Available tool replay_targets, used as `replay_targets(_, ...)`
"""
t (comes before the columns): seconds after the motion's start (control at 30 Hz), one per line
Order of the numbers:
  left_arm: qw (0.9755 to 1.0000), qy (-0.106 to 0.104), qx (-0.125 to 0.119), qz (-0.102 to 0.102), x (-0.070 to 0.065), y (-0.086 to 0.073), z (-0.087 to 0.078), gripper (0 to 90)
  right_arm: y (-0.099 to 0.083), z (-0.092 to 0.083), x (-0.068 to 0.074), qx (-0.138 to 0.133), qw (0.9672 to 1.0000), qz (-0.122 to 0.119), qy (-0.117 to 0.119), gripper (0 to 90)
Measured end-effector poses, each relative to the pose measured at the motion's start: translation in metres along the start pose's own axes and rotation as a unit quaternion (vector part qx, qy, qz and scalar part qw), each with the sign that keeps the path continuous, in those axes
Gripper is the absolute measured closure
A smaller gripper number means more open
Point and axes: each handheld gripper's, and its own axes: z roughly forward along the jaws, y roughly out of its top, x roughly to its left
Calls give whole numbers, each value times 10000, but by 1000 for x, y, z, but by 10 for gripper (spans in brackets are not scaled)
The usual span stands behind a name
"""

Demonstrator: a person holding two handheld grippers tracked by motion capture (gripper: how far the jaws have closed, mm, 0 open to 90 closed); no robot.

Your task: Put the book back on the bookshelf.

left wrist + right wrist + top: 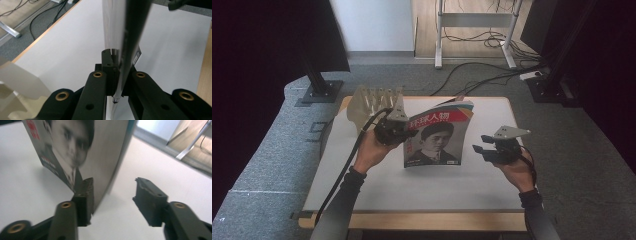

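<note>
A thin, glossy magazine (439, 134) with a portrait cover stands upright on a smooth white table (422, 180). The left gripper (404, 131) is clamped on its left edge. The right gripper (482, 149), jaws wide apart, sits just beside its right edge. A pale slotted rack (371, 106) stands behind, above grey carpet (272, 145) with trailing cables.

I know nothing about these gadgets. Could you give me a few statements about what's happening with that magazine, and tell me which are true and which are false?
1. The left gripper is clamped on the magazine. True.
2. The magazine lies flat on the table. False: it is held upright.
3. The right gripper grips the magazine too. False: its fingers are spread open beside it.
4. A pale slotted rack stands behind the left gripper. True.
</note>
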Motion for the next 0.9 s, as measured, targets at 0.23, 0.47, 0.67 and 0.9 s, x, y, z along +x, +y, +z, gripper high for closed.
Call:
replay_targets(0.23,9997,-27,-29,-220,8,-8,-16,870,-27,18,0,371,9993,104,-32,325)
replay_targets(0.47,9994,5,-2,-360,13,-16,-32,871,-50,29,0,545,9980,300,-93,252)
replay_targets(0.67,9988,59,37,-489,17,-22,-45,871,-65,33,-1,570,9968,547,-71,241)
replay_targets(0.9,9977,161,8,-666,23,-33,-65,872,-81,39,-2,623,9954,731,-39,217)
